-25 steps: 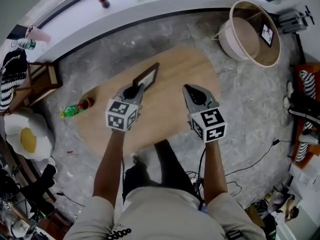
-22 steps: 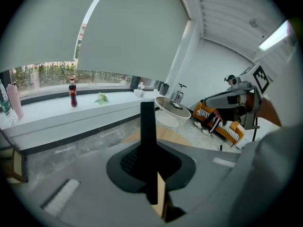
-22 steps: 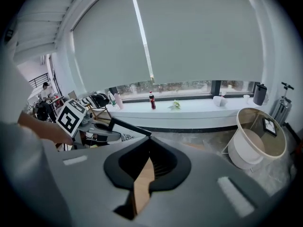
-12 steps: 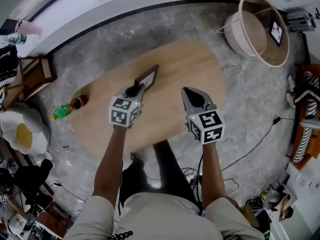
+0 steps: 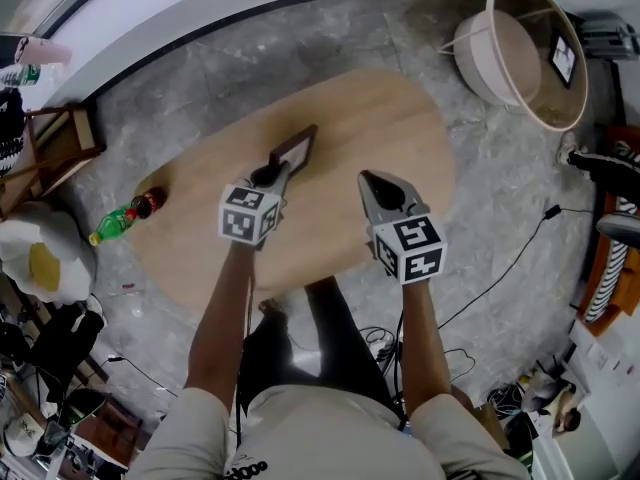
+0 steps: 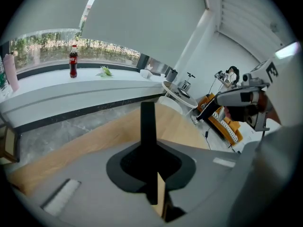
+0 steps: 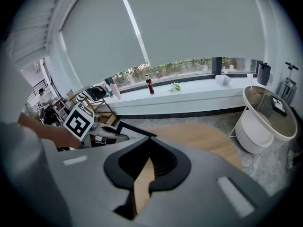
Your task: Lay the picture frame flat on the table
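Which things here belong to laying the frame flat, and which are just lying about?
In the job:
picture frame, pinched in the left claw; oval wooden table.

Lying about:
green bottle on the floor; fried-egg cushion; cola bottle on the sill; round basket table.

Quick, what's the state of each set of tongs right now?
Left tongs: closed on the edge of the picture frame.
Right tongs: closed, nothing between them.
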